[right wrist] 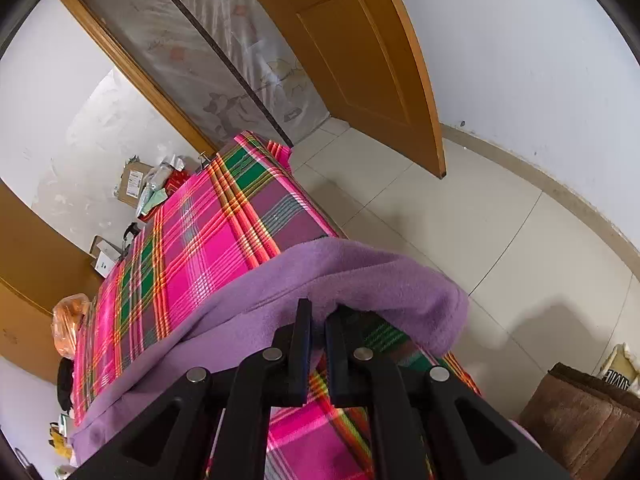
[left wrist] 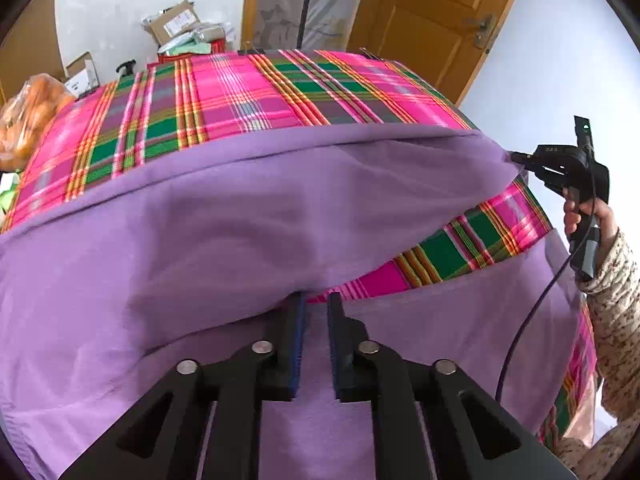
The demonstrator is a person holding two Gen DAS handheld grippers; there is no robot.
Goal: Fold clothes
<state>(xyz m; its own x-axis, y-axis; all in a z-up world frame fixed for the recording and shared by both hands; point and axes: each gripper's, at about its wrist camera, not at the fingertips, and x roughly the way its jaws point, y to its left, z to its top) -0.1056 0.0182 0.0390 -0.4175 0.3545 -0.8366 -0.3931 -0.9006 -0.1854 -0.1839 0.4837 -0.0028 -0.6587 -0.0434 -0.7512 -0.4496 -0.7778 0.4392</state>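
Here one purple garment (left wrist: 248, 216) lies spread over the pink-and-green plaid cloth (left wrist: 240, 92) that covers the desk, filling the middle and lower part of the left wrist view, its far portion lifted in a fold that runs toward the right edge of the frame. Two tools work it: the left hand-held gripper (left wrist: 317, 304), at the bottom centre, has its fingers nearly together with the purple fabric pinched between them, and the right hand-held gripper (left wrist: 516, 157), at the right edge, held by a hand (left wrist: 592, 220) in a speckled sleeve (left wrist: 616, 292), nips the corner of the raised fold. In the right wrist view that gripper's narrow-set fingers (right wrist: 304, 320) disappear under the draped purple edge. Beyond, one orange plastic bag (left wrist: 32, 120) sits at the left edge, two cardboard boxes (left wrist: 172, 20) with unreadable labels stand against the wall in the upper left, and one wooden door (left wrist: 432, 16) stands open at the upper right.
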